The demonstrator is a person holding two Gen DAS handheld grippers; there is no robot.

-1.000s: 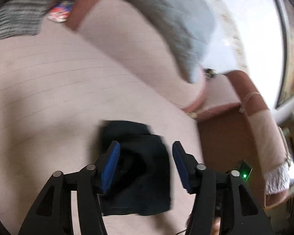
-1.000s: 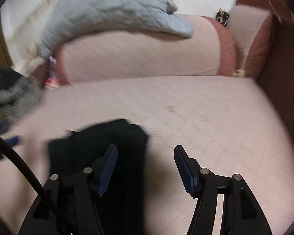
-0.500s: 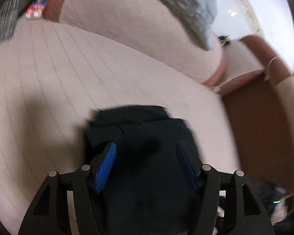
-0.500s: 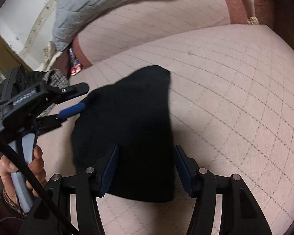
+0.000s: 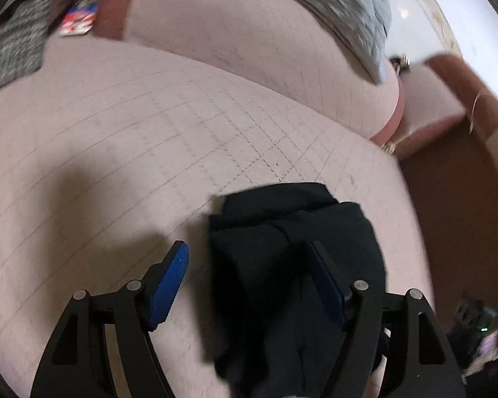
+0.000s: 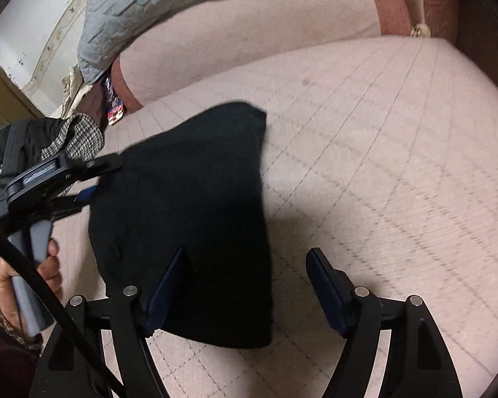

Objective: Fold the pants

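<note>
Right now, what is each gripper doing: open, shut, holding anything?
Left gripper: jaws opening, edge of the folded black fabric pants between them, not gripped.
Right gripper: jaws opening, straddling the pants' right edge, holding nothing.

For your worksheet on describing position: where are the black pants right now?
The pants lie folded on the pink sofa seat, low and centre-left in the right wrist view, beside the left gripper.

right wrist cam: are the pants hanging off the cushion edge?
No, the folded black pants lie flat, fully on the pink quilted cushion.
</note>
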